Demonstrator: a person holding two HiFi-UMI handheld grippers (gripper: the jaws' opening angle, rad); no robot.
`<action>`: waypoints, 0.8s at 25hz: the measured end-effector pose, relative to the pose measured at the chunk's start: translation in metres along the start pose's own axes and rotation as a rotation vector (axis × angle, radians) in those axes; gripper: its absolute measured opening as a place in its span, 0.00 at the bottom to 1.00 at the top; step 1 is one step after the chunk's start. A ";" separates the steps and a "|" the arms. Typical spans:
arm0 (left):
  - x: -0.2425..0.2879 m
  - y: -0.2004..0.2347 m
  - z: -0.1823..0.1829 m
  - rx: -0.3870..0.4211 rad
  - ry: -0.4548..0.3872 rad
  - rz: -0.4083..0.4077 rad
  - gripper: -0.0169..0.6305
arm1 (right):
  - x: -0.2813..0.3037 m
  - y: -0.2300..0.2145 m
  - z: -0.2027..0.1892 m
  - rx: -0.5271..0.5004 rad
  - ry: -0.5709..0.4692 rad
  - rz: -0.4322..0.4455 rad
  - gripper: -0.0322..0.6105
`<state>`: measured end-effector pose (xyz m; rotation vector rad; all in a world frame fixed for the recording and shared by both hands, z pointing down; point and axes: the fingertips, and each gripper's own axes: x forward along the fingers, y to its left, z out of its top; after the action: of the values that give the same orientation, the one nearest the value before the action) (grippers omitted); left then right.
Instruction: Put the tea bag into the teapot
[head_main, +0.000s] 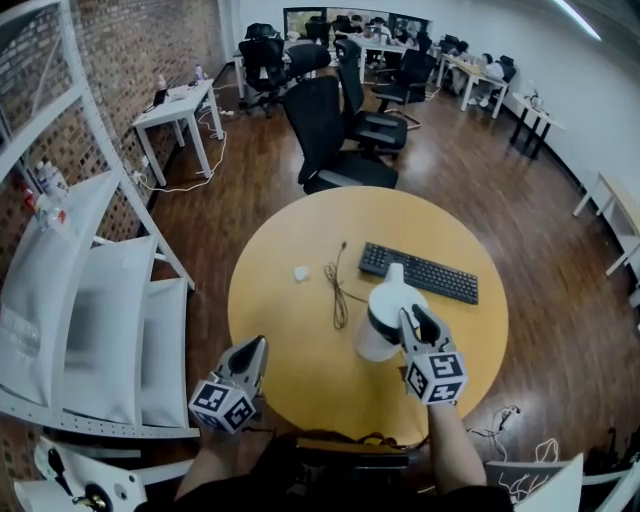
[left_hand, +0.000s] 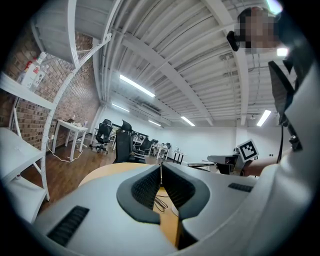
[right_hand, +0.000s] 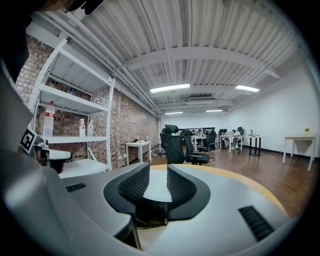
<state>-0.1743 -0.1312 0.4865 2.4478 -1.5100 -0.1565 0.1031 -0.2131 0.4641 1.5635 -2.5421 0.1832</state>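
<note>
A white teapot (head_main: 380, 312) with a tall spout stands right of centre on the round yellow table (head_main: 285, 335). My right gripper (head_main: 418, 320) is at its near right side, shut on it. In the right gripper view the pot's white surface (right_hand: 157, 187) fills the narrow gap between the pads. The tea bag (head_main: 301, 272), a small white packet, lies on the table's left part, well away from both grippers. My left gripper (head_main: 254, 348) hovers at the table's near left edge, shut and holding nothing; in its own view the left gripper (left_hand: 161, 172) points level across the table.
A black keyboard (head_main: 420, 272) lies behind the teapot, and a thin cable (head_main: 337, 290) loops between it and the tea bag. Black office chairs (head_main: 330, 140) stand beyond the table. A white metal shelf rack (head_main: 90, 300) runs along the left.
</note>
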 end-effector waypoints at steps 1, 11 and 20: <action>0.001 0.000 0.000 -0.001 0.001 0.001 0.03 | 0.001 0.000 0.001 0.000 -0.002 0.002 0.20; 0.000 -0.002 -0.005 -0.007 0.004 0.012 0.03 | -0.002 0.003 -0.018 -0.006 -0.016 -0.012 0.20; -0.003 0.000 -0.003 -0.007 0.001 0.017 0.03 | 0.003 0.002 -0.038 -0.047 0.010 -0.023 0.20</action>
<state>-0.1745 -0.1282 0.4897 2.4293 -1.5264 -0.1570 0.1021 -0.2077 0.5020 1.5702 -2.5008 0.1267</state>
